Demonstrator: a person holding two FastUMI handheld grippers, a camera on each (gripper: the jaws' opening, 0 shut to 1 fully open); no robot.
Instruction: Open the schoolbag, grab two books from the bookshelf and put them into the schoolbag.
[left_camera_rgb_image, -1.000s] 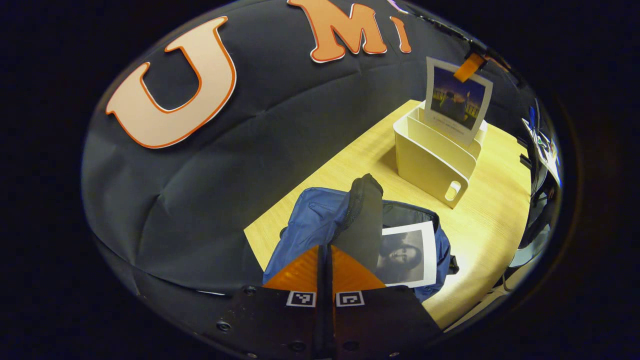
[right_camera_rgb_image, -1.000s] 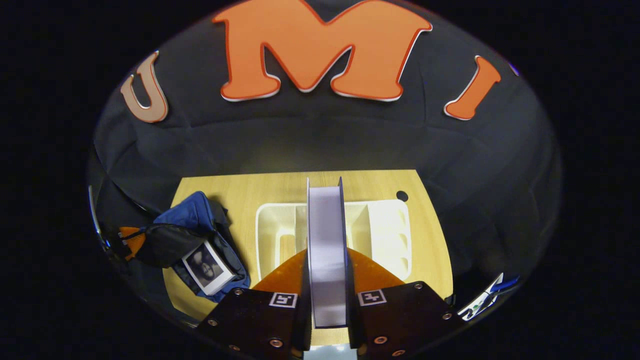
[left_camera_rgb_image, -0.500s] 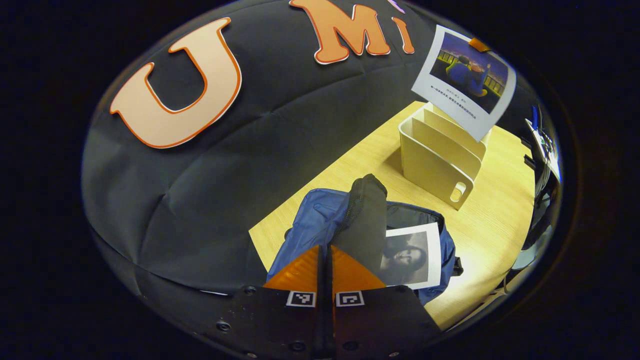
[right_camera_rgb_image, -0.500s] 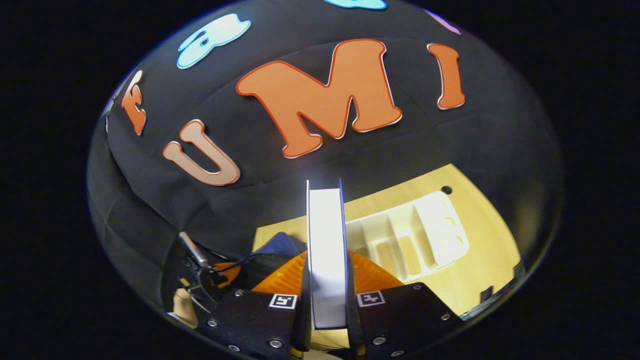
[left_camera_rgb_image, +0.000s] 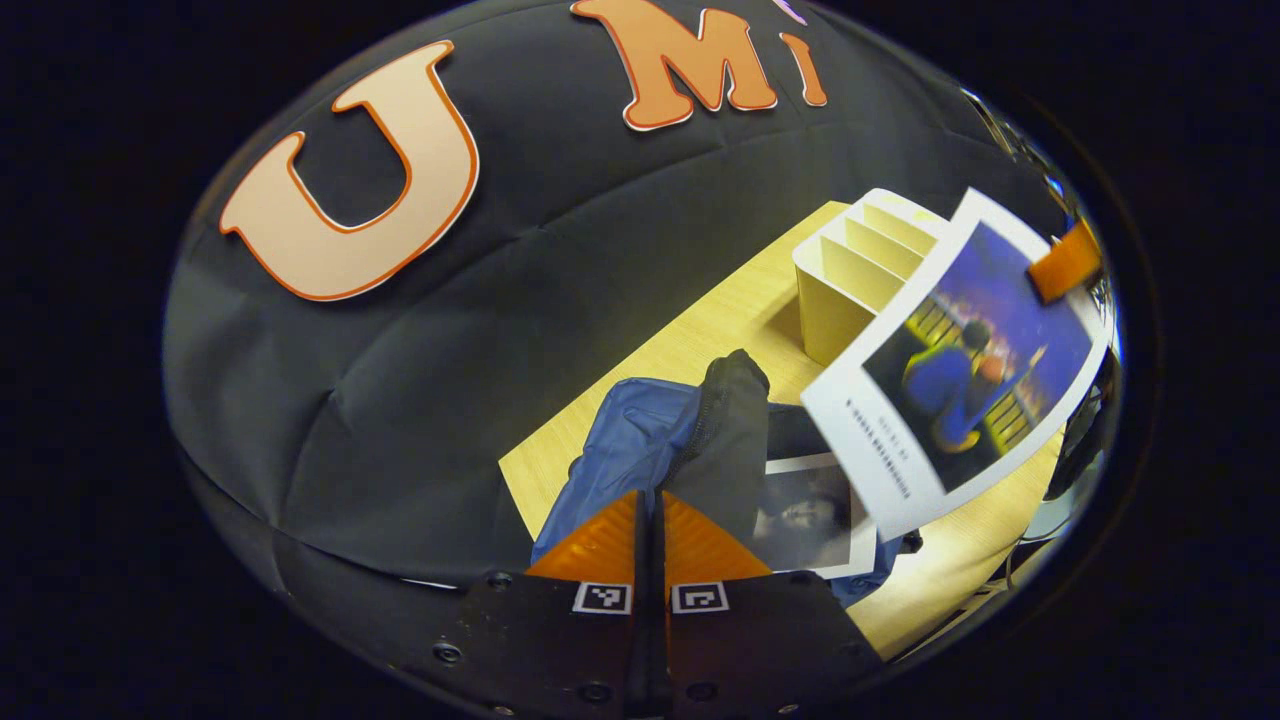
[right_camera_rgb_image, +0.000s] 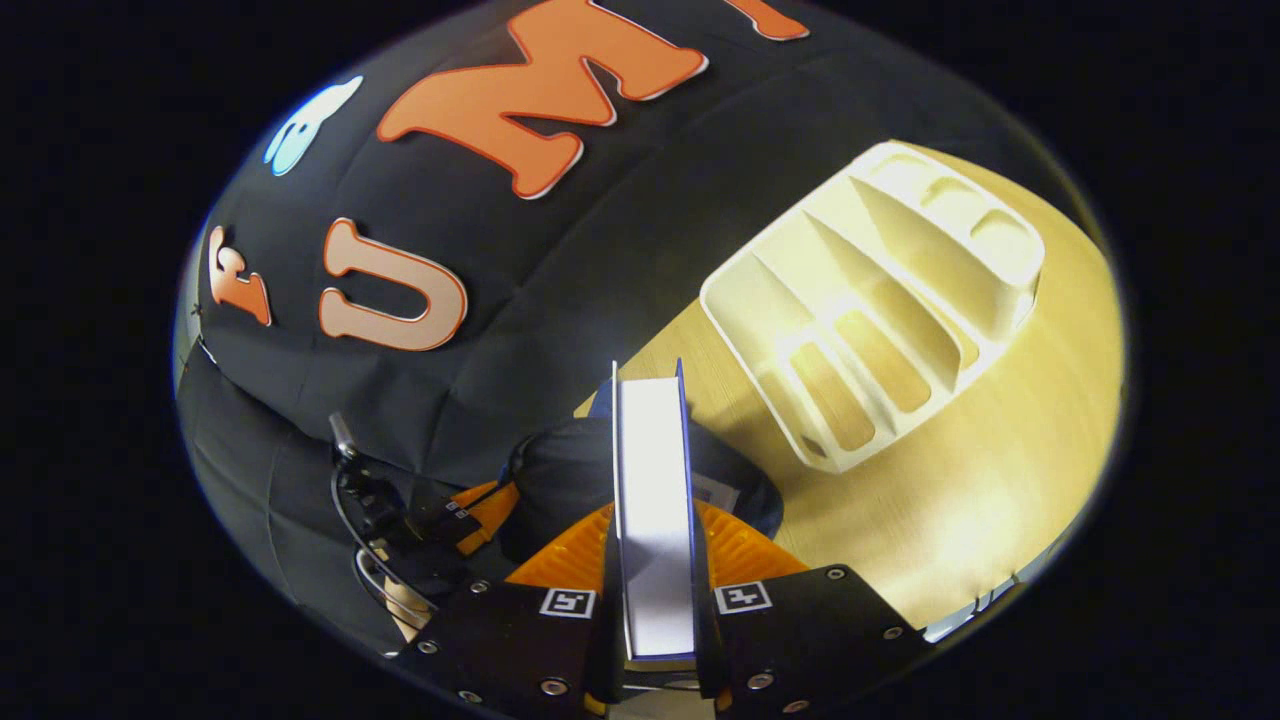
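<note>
My left gripper (left_camera_rgb_image: 650, 505) is shut on the black flap (left_camera_rgb_image: 728, 430) of the blue schoolbag (left_camera_rgb_image: 625, 450) and holds it up, so the bag gapes. A book with a grey portrait cover (left_camera_rgb_image: 805, 515) lies inside. My right gripper (right_camera_rgb_image: 655, 505) is shut on a second book (right_camera_rgb_image: 655, 480), seen edge-on between its fingers. In the left gripper view that blue-covered book (left_camera_rgb_image: 960, 370) hangs tilted over the bag's mouth, pinched at its top corner by the right gripper (left_camera_rgb_image: 1065, 265). The schoolbag (right_camera_rgb_image: 560, 475) lies just below it in the right gripper view.
The white slotted bookshelf (left_camera_rgb_image: 850, 270) stands on the wooden table (left_camera_rgb_image: 720, 320) beyond the bag, its slots bare (right_camera_rgb_image: 880, 300). In the right gripper view, the left gripper (right_camera_rgb_image: 470, 505) and the hand holding it sit low on the left. Black cloth wall runs behind the table.
My right gripper has lifted the blue-covered book out of the bookshelf and carried it across to above the schoolbag's mouth. The left gripper has kept holding the flap in place.
</note>
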